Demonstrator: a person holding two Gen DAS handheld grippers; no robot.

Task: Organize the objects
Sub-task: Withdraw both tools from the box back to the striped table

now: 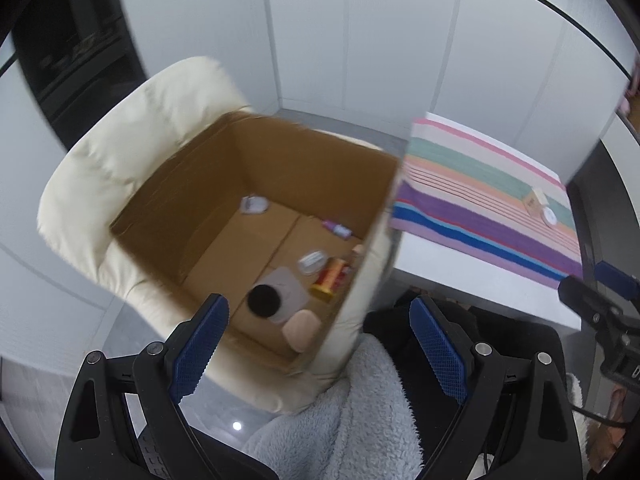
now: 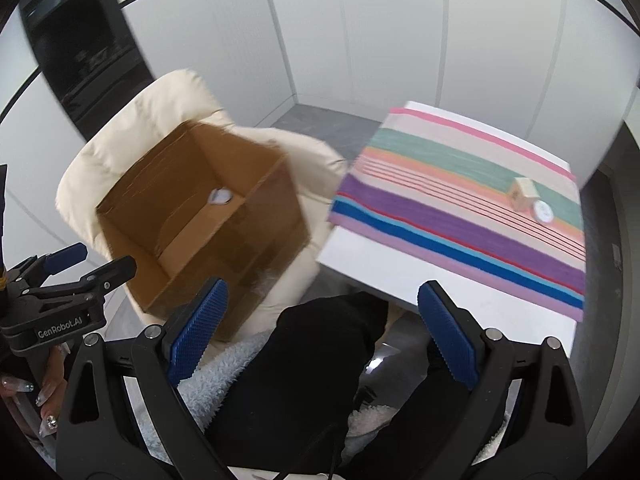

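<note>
One open cardboard box sits on a cream armchair, holding at least seven small items along its floor, among them a black disc and a yellow-red tube. Two items remain on the striped cloth across the white table: a small wooden block touching a white round disc, near the cloth's far right edge. Left gripper and right gripper both hover with jaws spread wide and empty above a lap in the gap between chair and table.

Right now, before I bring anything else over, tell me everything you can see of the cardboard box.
The cardboard box is plain brown, open-topped, its top flaps not visible. It sits tilted on a cream cushioned chair, beside the table's striped cloth. Its floor shows a centre seam and holds several small items: a black round object, a yellow-red tube, a beige pad and small bottles.
</note>
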